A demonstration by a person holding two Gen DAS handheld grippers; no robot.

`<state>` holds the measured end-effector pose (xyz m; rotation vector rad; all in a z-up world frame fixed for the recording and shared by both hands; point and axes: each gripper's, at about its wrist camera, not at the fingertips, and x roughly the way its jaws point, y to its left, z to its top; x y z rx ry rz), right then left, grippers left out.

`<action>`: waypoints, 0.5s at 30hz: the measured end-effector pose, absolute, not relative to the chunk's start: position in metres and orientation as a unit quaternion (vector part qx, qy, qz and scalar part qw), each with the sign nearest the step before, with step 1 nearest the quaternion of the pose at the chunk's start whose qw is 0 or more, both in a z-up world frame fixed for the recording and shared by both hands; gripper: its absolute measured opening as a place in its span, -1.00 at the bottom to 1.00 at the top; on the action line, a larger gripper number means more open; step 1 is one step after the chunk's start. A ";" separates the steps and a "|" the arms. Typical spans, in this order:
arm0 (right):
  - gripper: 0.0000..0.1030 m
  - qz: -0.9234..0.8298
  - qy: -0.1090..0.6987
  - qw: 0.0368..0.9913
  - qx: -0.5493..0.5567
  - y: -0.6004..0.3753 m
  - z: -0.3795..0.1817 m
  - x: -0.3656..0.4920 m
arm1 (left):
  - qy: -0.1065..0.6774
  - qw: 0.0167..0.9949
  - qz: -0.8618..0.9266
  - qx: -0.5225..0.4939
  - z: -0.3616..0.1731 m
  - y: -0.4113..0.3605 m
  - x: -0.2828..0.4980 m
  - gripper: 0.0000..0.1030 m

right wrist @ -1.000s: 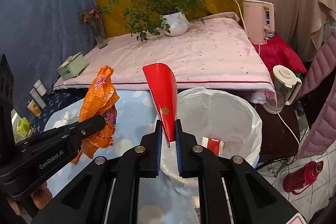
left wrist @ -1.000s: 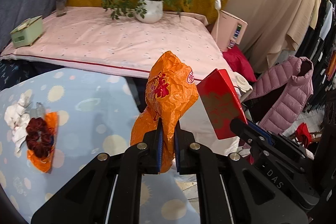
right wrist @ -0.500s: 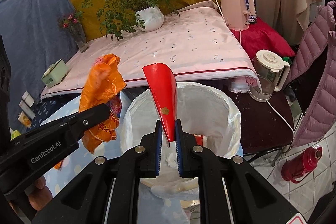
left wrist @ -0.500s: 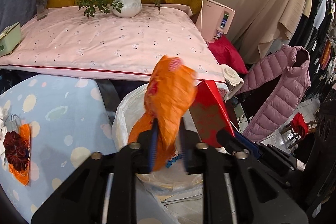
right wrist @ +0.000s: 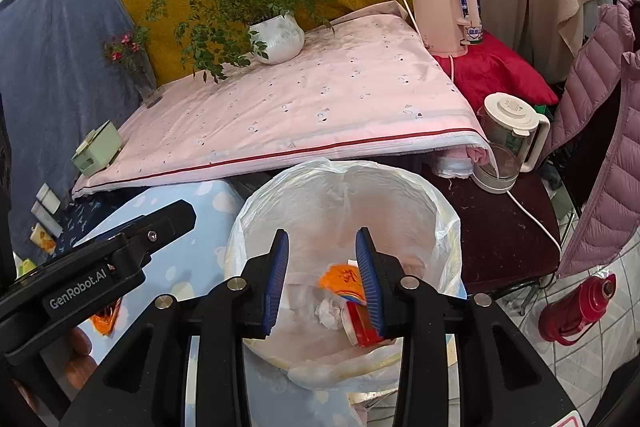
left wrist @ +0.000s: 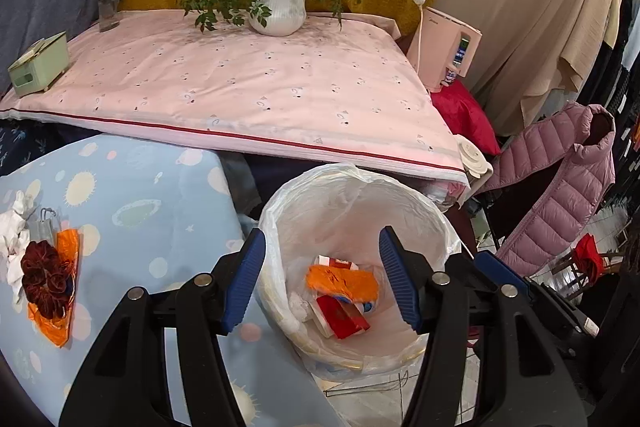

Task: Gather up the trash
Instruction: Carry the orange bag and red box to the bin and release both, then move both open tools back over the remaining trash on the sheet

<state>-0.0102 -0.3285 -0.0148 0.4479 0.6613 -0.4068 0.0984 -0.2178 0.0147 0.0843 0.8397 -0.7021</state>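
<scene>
A wide pink sheet-covered bed (left wrist: 248,87) with a red stripe along its near edge is seen across the back of both views; a leafy green plant in a white ribbed pot (left wrist: 278,9) and a pale green box (left wrist: 38,63) are carried on it. The light blue worktop with pale round dots (left wrist: 140,195) is seen at lower left, its right edge running just beside the bin. Between that edge and the bed's near edge a narrow dark gap is left.

The round bin lined with a translucent white plastic bag (left wrist: 280,211) stands on the tiled floor, its rim wide and unobstructed from above. Inside it, at the bottom, the crumpled orange plastic wrapper (left wrist: 342,279) is found lying above the flat red paper packet (left wrist: 342,317), beside white crumpled tissue (right wrist: 328,311).

The left hand-held gripper (left wrist: 322,283) is held over the bin mouth; its blue-padded jaws have just been opening and stand released, with nothing between them. The right hand-held gripper (right wrist: 322,279) is held likewise over the bin, its jaws also just opened, apart and empty.

On the worktop's left side a dark red scrunchie (left wrist: 42,277) is seen resting on a second orange wrapper (left wrist: 54,323), with white crumpled paper (left wrist: 14,227) touching it, well apart from the bin.
</scene>
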 end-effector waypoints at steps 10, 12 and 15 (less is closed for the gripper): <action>-0.26 -0.183 0.320 0.907 0.203 -0.310 -0.006 -0.005 | 0.401 0.862 -0.311 0.022 0.014 -0.190 0.102 0.25; -0.26 -0.177 0.321 0.909 0.198 -0.304 -0.004 -0.002 | 0.402 0.863 -0.306 0.017 0.014 -0.182 0.105 0.25; -0.26 -0.169 0.323 0.911 0.191 -0.293 -0.001 0.003 | 0.401 0.866 -0.297 0.010 0.014 -0.169 0.108 0.25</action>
